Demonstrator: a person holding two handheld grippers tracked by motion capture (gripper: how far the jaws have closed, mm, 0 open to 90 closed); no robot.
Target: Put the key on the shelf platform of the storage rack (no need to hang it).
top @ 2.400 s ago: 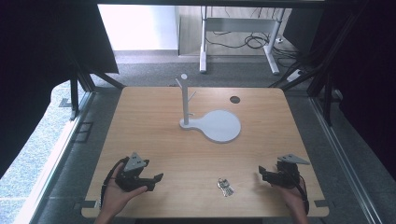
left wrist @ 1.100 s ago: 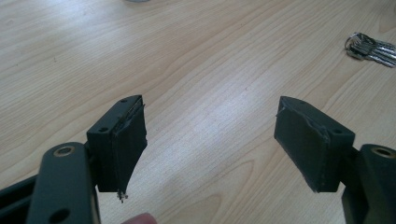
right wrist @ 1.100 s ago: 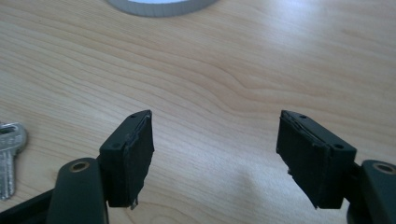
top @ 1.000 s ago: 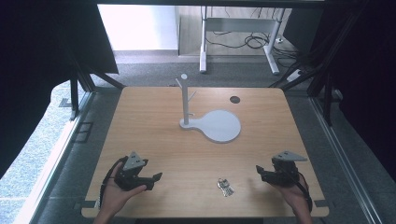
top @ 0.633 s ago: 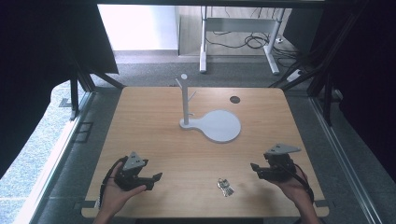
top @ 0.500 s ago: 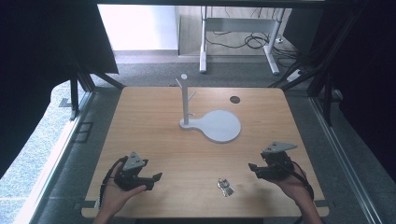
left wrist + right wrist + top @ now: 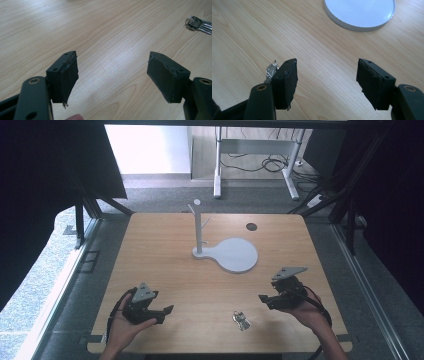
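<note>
Pale wood grain runs under both my tongs; the table [image 7: 165, 250] is bare between them but for the keys [image 7: 241, 319]. That bunch lies flat near the front edge, at about five o'clock from the table's middle, between my two hands and nearer the right one.

My right tongs [image 7: 263, 299] hang above the wood at the keys' two o'clock, apart from them. Their jaws have just been closing a little, yet they stand wide apart with nothing but bare table between them. In the right gripper view the keys [image 7: 271, 70] peek out beside the jaw at nine o'clock, partly hidden behind it, and the grey disc [image 7: 362, 15] sits at twelve to one o'clock, well ahead.

My left tongs [image 7: 166, 311] rest low in my left hand [image 7: 125, 327], at nine o'clock from the keys, jaws spread and gripping nothing. In the left gripper view the keys [image 7: 198, 23] lie far off at two o'clock.

Toward twelve o'clock on the table stands the peg stand [image 7: 198, 225], upright on the disc's narrow end.
</note>
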